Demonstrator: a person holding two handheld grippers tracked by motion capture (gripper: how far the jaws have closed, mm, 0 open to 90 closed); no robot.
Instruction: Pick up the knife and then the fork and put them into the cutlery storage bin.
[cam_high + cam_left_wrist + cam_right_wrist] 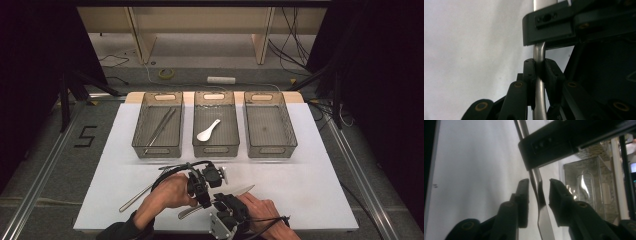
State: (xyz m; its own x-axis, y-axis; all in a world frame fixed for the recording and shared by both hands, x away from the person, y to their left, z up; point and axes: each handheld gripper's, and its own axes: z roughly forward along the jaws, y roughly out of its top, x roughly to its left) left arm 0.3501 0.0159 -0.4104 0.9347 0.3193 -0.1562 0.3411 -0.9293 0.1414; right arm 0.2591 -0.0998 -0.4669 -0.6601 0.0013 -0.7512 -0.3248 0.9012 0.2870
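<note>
While the left gripper (539, 72) has its jaws clamped on the slim metal handle (539, 53) of a utensil, the right gripper (538, 195) stands with its jaws parted, one on each side of the same handle and not touching it. In the right gripper view the handle rises between those jaws toward 12 o'clock, tilting slightly to 11. From above, the utensil (244, 190) lies near the front edge of the white table (310, 170), long axis running from about 8 o'clock to 2 o'clock, its tip pointing toward 2. Both hands crowd it; the right jaws would likely need only to close. Three mesh trays sit at 12 o'clock, the right tray (292, 132) empty.
</note>
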